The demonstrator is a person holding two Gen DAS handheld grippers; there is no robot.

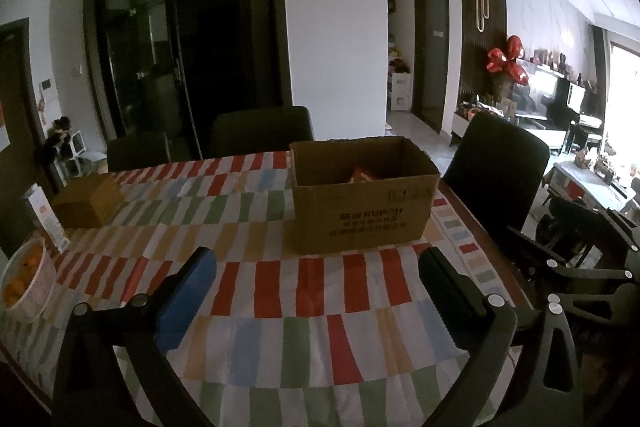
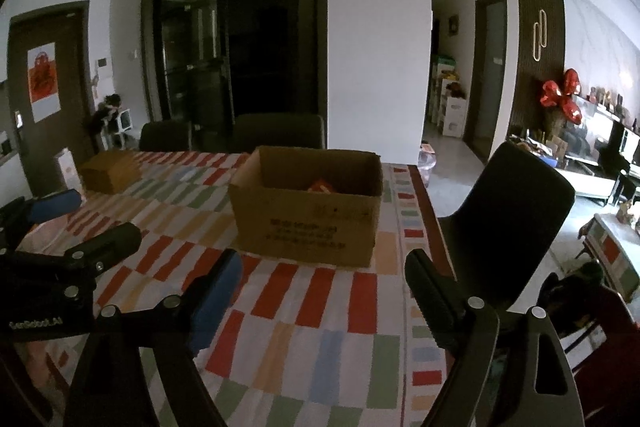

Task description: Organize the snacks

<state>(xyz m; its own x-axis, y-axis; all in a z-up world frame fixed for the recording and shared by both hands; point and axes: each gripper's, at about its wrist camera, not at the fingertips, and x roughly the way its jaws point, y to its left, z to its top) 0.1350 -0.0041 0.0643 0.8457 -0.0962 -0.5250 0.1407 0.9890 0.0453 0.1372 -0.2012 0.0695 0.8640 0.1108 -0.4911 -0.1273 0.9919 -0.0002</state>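
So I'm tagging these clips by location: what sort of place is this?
Most likely a home's dining area opening onto a living room: a table under a checked tablecloth with dark chairs around it, a cardboard box on top, and red balloons near a TV unit beyond.

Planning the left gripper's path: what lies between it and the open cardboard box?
Only bare checked tablecloth between left gripper and open cardboard box, per left wrist view.

The cloth on my table (image 1: 320, 327) is white, checked with red, green, yellow and pale blue blocks. The open box (image 1: 360, 215) is plain brown cardboard with dark print; something orange-red (image 1: 362, 175) shows inside. My left tool (image 1: 316, 267) has one blue pad and one black.
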